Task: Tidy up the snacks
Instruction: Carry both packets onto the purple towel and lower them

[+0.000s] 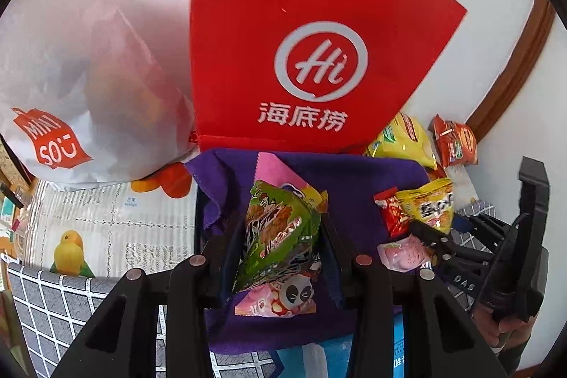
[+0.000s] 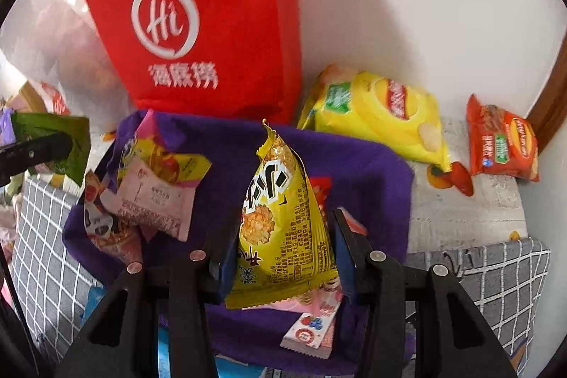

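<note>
- The left tongs [image 1: 280,236] are clamped on a green snack packet [image 1: 276,229], held upright by its sides over the purple cloth [image 1: 354,179]. In that pose it is clear of the loose packets below, so it can go straight to wherever it belongs.
- The right tongs [image 2: 283,243] are clamped on a yellow snack packet [image 2: 280,222], also upright and above the same cloth, its crimped top pointing at the red bag [image 2: 198,23].
- With 1 packet in each pair of tongs, it looks like a 2-handed sort is under way, probably into the bags behind.
- The rest of the small snacks lie on the cloth: a pink packet [image 2: 156,197], a panda-print packet [image 2: 101,224] and a flat pink-and-white packet [image 2: 312,332] under the yellow one. The cloth seems to serve as a gathering spot that keeps them in 1 pile.
- The red bag stands upright against the wall and a white bag [image 1: 71,77] leans beside it. Standing like that, they may be meant to take the snacks.
- A large yellow crisp bag [image 2: 375,119] and an orange crisp bag [image 2: 503,140] lie off the cloth on the worktop [image 2: 460,211] near the wall, apart from the small packets, perhaps grouped by size.
</note>
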A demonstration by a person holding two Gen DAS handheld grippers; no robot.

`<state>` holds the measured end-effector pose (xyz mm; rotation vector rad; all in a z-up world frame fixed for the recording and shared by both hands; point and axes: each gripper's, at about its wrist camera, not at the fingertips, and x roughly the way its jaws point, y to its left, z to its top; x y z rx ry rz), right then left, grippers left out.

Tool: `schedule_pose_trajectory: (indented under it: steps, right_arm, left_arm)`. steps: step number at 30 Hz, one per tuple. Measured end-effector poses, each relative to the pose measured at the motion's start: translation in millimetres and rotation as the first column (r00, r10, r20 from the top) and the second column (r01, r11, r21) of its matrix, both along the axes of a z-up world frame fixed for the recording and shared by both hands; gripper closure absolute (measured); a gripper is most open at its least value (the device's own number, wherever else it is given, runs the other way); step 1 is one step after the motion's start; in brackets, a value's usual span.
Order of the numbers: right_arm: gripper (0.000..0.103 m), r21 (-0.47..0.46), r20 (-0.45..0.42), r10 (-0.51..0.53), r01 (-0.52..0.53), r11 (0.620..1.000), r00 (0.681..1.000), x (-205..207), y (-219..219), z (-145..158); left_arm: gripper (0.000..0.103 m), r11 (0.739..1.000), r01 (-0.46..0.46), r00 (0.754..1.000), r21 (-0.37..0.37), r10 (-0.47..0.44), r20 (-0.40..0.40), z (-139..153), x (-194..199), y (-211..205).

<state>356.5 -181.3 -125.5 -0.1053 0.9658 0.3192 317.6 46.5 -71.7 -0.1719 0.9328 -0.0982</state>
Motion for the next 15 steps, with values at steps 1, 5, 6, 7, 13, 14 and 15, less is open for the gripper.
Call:
schedule_pose_trajectory:
  steps: [1,5,6,7,13,14,15]
  right_arm:
    - [0.056,-0.008,-0.018,0.01,-0.01,1.0,1.0,0.6,2.2,-3.6]
    - [0.056,-0.042,-0.05,0.028,-0.03,0.999,0.998,0.6,8.6,-13.8]
    - [0.056,-0.044,-0.057,0.032,-0.034,0.998,0.998,0.8,9.4,-15.6]
    - [0.056,-0.044,-0.063,0.034,-0.037,0.998,0.997,0.9,9.6,-16.9]
    - [0.056,-0.049,-0.099,0.019,-0.023,0.999,0.995,5.5,6.0,-24.1]
    - [0.056,-0.051,-0.102,0.014,-0.02,0.999,0.995,6.3,5.9,-25.1]
    - [0.056,-0.053,-0.105,0.009,-0.014,0.999,0.994,7.3,4.8,-25.9]
  left_arm:
    - [0.064,1.0,0.006,1.0,0.005,-0.006,-0.004,-1.0,0.5,-2.7]
    - [0.064,1.0,0.018,1.0,0.014,-0.018,-0.012,-3.2,0.9,-7.4]
    - [0.064,1.0,0.019,1.0,0.016,-0.019,-0.014,-3.6,1.2,-7.9]
    - [0.064,1.0,0.021,1.0,0.018,-0.02,-0.016,-4.0,1.3,-8.1]
    - [0.064,1.0,0.022,1.0,0.022,-0.022,-0.02,-4.0,1.5,-8.3]
    - [0.064,1.0,0.022,1.0,0.023,-0.021,-0.02,-4.0,1.7,-8.6]
    - [0.064,0.999,0.023,1.0,0.023,-0.022,-0.021,-4.1,1.6,-8.9]
